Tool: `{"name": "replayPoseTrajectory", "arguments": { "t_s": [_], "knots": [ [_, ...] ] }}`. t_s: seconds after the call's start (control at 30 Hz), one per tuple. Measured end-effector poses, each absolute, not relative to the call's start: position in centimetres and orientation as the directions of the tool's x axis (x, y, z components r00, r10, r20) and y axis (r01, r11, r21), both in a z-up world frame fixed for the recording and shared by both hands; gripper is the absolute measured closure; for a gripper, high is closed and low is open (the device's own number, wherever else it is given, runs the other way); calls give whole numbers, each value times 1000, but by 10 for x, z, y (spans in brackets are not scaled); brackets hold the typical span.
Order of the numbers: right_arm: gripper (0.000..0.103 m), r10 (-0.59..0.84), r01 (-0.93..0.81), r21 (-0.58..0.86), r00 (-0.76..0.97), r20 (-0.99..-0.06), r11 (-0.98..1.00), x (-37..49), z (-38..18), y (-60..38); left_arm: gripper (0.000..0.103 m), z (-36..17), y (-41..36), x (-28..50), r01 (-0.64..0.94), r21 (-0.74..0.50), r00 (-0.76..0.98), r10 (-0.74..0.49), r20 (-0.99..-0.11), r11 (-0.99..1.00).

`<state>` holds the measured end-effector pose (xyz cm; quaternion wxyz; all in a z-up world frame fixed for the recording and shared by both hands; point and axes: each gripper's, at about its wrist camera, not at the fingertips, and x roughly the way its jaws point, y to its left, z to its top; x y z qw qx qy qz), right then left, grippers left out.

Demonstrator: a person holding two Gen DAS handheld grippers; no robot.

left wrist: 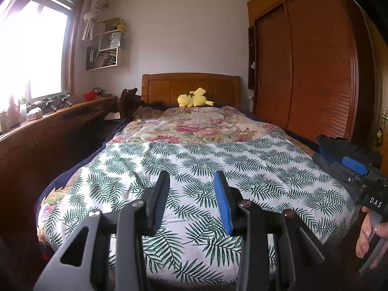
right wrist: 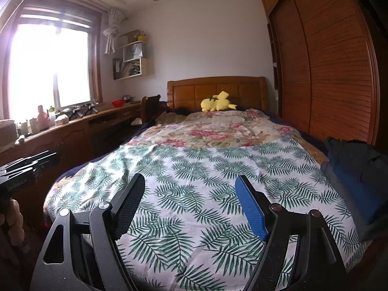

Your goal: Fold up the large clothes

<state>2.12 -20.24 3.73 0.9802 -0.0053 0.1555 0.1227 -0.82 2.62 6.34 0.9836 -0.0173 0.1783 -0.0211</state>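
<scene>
Gaping wide, right gripper [right wrist: 190, 202] jaws hold nothing; left gripper [left wrist: 192, 191] jaws stand narrower, also bare. Both hover above foot of bed, over leaf-print sheet [right wrist: 206, 181]. Dark blue-grey garment [right wrist: 356, 169] lies heaped at bed's right edge, apart from both grippers. Floral quilt [left wrist: 194, 128] beyond, yellow plush toy [left wrist: 194, 98] by wooden headboard [left wrist: 169, 86].

yellow plush toy [left wrist: 194, 98] by headboard [left wrist: 191, 82] | wardrobe [left wrist: 310, 60] | red bowl [left wrist: 90, 95] on desk [left wrist: 80, 108]
</scene>
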Motion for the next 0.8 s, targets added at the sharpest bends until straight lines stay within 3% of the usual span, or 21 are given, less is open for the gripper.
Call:
{"name": "replayPoseTrajectory", "arguments": {
  "t_s": [0.8],
  "knots": [
    [24,235,-237,31,924,-300,971,20,36,-203,66,62,22,-10,44,-36,935,-54,-350,998]
  ]
}}
